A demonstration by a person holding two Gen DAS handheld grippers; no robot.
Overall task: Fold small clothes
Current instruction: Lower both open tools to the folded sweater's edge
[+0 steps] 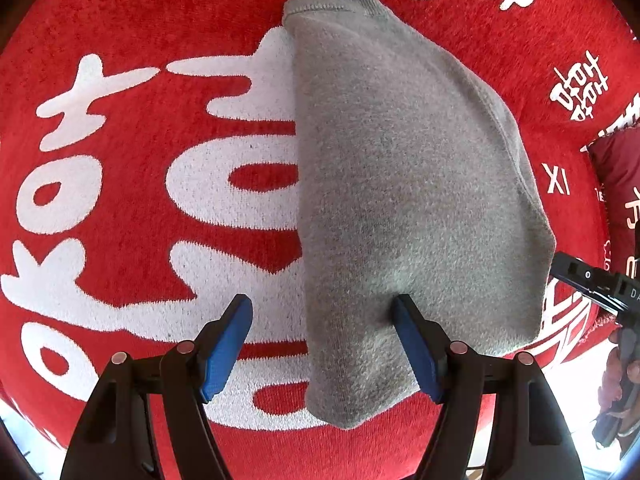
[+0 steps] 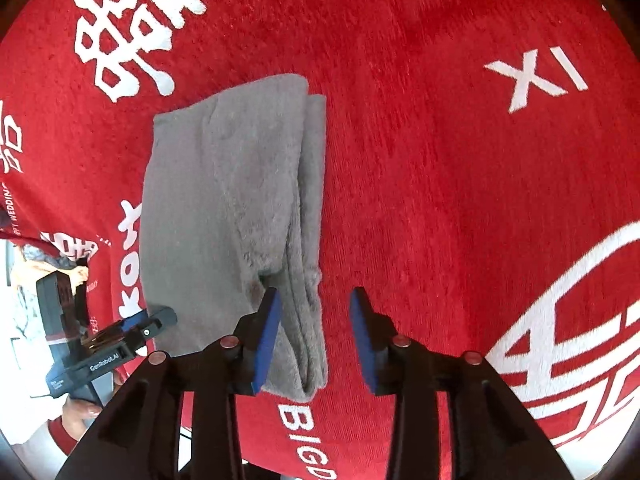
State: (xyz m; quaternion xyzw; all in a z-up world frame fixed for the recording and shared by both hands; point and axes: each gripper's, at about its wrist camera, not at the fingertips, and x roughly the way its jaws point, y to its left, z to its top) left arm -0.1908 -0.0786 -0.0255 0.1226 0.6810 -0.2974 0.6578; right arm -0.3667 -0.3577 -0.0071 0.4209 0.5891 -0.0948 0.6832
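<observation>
Left wrist view. Folded grey fleece garment (image 1: pixel 400 200) lying centre frame on red plush cloth with big white characters (image 1: pixel 140 240), running from ribbed hem at top centre down to rounded fold at bottom centre. Left gripper (image 1: pixel 322 346) at bottom of frame, blue-padded fingers (image 1: pixel 226 346) spread wide apart; left pad over bare red cloth, right pad overlapping the grey garment's lower part, pressing or just hovering not clear. Nothing clamped between pads. No containers in frame. Right edge: black body of right gripper (image 1: pixel 592 284) cut off by frame, tips hidden; part of a hand (image 1: pixel 618 376) below it, blurred. Dark red cushion-like shape at right edge, hard to make out. Bright overexposed patches at lower corners.

Right wrist view. Same grey garment (image 2: pixel 224 220) left of centre, stacked folded layers visible along its right edge. Right gripper (image 2: pixel 314 342) at bottom, blue pads parted with a gap between; garment's lower right edge lying in that gap beside the left pad, not pinched. Right pad over bare red cloth (image 2: pixel 440 180). Lower left: left gripper (image 2: pixel 148 324), black body with small white lettering, tips at garment's lower left corner, contact unclear. Hand with red cuff (image 2: pixel 76 420) at bottom left, partly cut off. Washed-out background at left edge unreadable.
</observation>
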